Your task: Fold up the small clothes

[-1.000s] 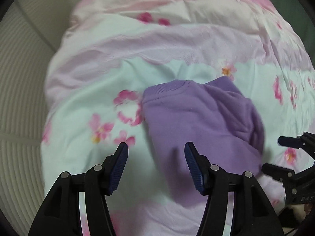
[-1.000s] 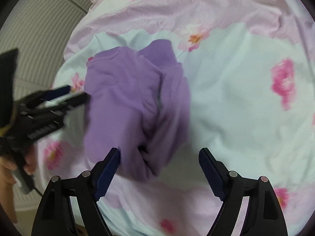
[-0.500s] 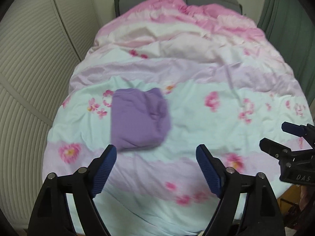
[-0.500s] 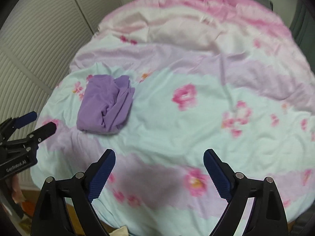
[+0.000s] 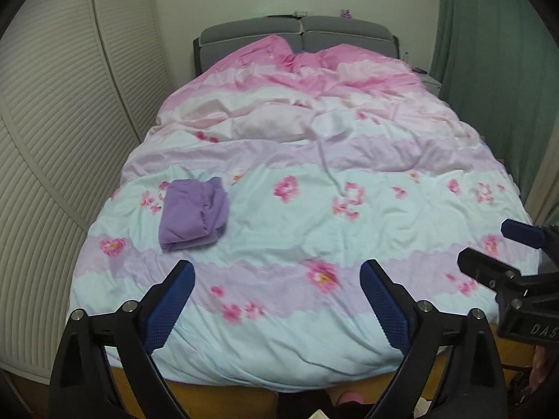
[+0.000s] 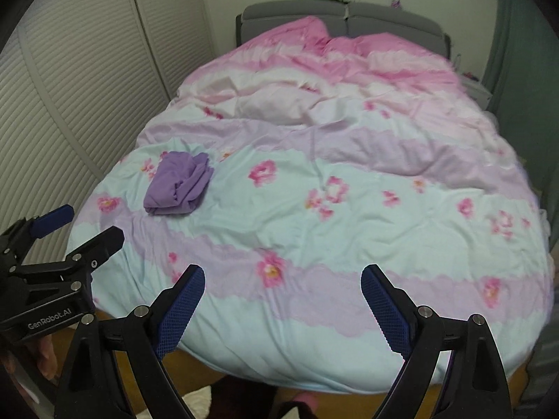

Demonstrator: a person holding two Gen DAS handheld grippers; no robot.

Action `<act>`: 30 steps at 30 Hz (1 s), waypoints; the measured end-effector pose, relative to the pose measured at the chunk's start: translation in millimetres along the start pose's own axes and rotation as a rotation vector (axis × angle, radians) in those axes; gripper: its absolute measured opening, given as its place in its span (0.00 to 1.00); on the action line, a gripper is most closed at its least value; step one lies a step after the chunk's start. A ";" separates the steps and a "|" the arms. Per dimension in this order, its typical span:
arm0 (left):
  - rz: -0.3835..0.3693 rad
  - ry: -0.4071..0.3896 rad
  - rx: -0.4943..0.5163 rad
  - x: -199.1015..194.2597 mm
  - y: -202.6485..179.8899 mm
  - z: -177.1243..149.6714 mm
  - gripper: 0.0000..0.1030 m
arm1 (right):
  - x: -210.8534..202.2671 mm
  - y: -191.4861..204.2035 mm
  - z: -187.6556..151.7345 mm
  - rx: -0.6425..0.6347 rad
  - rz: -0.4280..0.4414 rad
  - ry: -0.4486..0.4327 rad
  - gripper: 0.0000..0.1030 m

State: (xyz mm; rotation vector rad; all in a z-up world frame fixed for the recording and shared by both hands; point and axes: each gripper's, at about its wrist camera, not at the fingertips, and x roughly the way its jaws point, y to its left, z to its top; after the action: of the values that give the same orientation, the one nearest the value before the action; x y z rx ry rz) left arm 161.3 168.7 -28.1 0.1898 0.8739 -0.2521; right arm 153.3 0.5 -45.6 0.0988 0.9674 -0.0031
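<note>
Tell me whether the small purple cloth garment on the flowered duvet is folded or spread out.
Folded. The small purple cloth garment lies as a compact, layered bundle on the flowered duvet, with doubled edges showing along its right side. Neither gripper touches it.

folded garment (image 5: pixel 193 213): plain purple
duvet (image 5: pixel 314 181): bands of pink, white, lilac and pale aqua, scattered pink flowers with yellow centres
headboard (image 5: pixel 297 31): grey
wardrobe doors (image 5: pixel 52 122): cream, ribbed with fine horizontal slats
curtain (image 5: pixel 489 52): green
left hand-held gripper (image 5: pixel 276 300): black, blue textured pads
right hand-held gripper (image 6: pixel 283 300): black, blue pads
</note>
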 end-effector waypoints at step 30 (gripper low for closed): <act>-0.041 -0.114 0.044 -88.0 -84.8 -20.7 1.00 | -122.5 -88.1 -77.0 0.114 -0.063 -0.138 0.89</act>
State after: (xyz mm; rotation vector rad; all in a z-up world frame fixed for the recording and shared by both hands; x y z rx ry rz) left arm 67.1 105.7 22.0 0.1965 0.7601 -0.3174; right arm 16.4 -85.7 4.4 0.1713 0.8314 -0.1214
